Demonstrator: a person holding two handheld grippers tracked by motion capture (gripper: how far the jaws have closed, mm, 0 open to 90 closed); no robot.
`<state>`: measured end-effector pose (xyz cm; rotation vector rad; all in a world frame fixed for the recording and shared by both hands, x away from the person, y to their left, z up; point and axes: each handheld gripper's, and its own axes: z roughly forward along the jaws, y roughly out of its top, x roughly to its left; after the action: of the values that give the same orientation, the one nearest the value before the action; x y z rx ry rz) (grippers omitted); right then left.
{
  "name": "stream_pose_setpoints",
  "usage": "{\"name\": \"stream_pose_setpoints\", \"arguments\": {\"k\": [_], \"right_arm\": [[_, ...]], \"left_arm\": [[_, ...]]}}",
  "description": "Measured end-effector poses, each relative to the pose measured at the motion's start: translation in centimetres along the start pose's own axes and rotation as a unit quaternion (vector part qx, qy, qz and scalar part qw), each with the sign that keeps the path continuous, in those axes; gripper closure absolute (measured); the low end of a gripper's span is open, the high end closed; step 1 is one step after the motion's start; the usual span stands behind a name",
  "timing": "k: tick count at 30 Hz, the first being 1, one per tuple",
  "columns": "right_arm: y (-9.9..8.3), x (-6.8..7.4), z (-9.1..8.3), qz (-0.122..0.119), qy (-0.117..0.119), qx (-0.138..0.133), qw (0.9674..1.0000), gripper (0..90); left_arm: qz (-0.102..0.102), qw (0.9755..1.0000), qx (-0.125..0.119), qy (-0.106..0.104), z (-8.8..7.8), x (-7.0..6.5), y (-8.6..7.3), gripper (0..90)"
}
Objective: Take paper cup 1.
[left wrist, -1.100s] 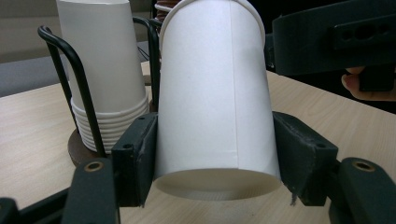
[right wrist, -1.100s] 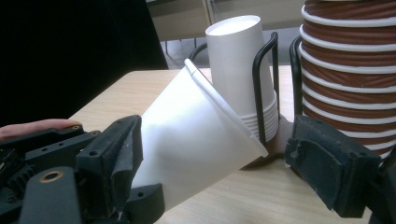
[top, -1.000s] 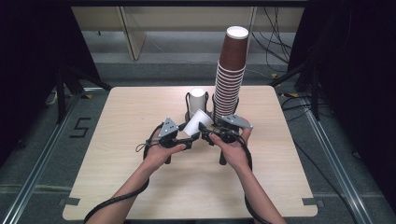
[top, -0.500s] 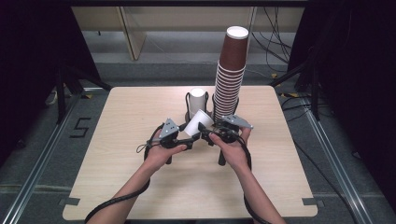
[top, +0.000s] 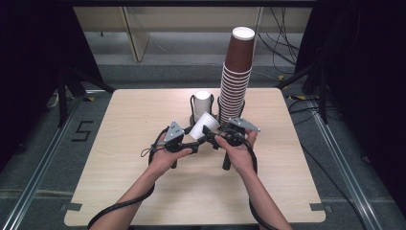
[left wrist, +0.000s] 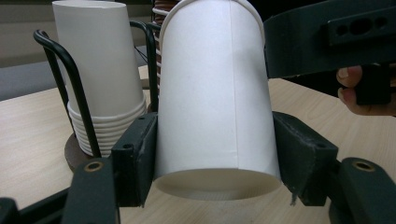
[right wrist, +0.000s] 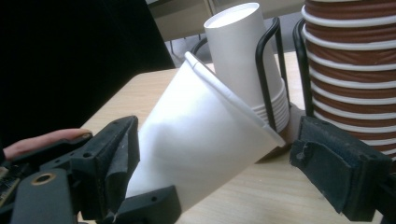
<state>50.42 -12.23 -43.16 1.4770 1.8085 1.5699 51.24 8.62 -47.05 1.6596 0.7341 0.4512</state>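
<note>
My left gripper (left wrist: 215, 186) is clamped on the single white paper cup (left wrist: 215, 93), held tilted above mid-tabletop (top: 119, 191), nearer the far edge. My right gripper (right wrist: 233, 182) has just been opening: its pads are off that cup, which sits between them. Just beyond stands the black wire rack (top: 192, 103) with a white cup stack (top: 202, 99) and a brown cup stack (top: 235, 76).

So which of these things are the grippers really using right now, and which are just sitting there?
In use:
- white cup, clamped by the left gripper
- right gripper, jaws just been opening around that cup's rim end

Just sitting:
- white cup stack in its wire holder
- tall brown cup stack
- table
</note>
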Motion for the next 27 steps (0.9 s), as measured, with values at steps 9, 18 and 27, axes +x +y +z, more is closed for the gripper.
{"name": "stream_pose_setpoints", "arguments": {"k": [9,18,27], "right_arm": [[-0.09,-0.08,0.19,0.021,0.007,0.003,0.9998,16.1],[-0.11,-0.14,0.31,0.025,0.011,0.005,0.9996,16.3],[-0.12,-0.19,0.38,0.037,0.016,0.004,0.9992,15.7]], "left_arm": [[0.001,1.0,0.0,0.001,0.08,-0.07,-0.03,34.9],[0.001,1.0,-0.005,0.001,0.12,-0.19,0.07,34.9],[-0.001,1.0,-0.007,0.003,0.18,-0.24,0.0,34.9]]}}
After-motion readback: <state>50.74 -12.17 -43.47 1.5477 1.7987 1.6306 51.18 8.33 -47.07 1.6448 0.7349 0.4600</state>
